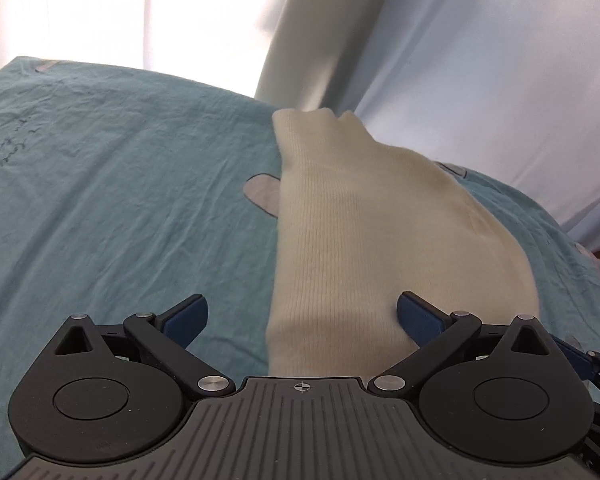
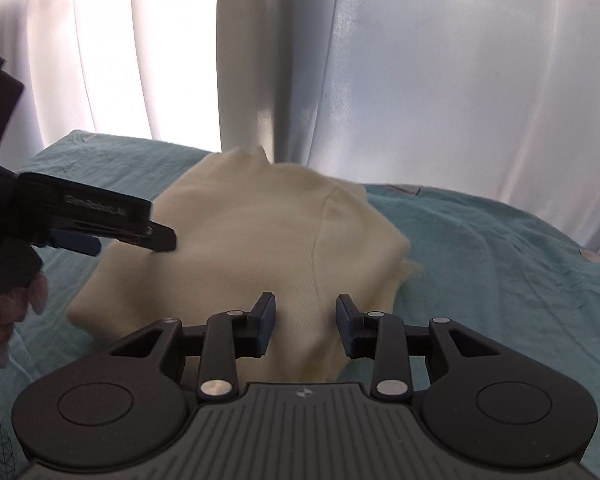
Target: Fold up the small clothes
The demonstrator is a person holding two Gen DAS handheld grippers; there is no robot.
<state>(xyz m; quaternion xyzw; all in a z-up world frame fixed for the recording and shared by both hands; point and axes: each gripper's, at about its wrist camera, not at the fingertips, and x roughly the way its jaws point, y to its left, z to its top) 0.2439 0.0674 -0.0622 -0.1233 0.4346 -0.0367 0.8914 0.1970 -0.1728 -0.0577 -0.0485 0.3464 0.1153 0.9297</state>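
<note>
A cream knitted garment (image 1: pixel 360 240) lies in a folded heap on the teal bedsheet (image 1: pixel 120 200). My left gripper (image 1: pixel 302 318) is wide open and empty just above the garment's near left edge. In the right wrist view the same garment (image 2: pixel 260 240) fills the middle. My right gripper (image 2: pixel 305 326) is open, with its blue pads apart over the garment's near edge and nothing between them. The left gripper (image 2: pixel 128 240) also shows there, coming in from the left beside the garment, held by a hand (image 2: pixel 8 308).
White curtains (image 2: pixel 340 60) hang behind the bed, bright with daylight. The teal sheet (image 2: pixel 500 280) is wrinkled, with grey printed patches (image 1: pixel 264 192) beside the garment. The bed's far edge runs below the curtains.
</note>
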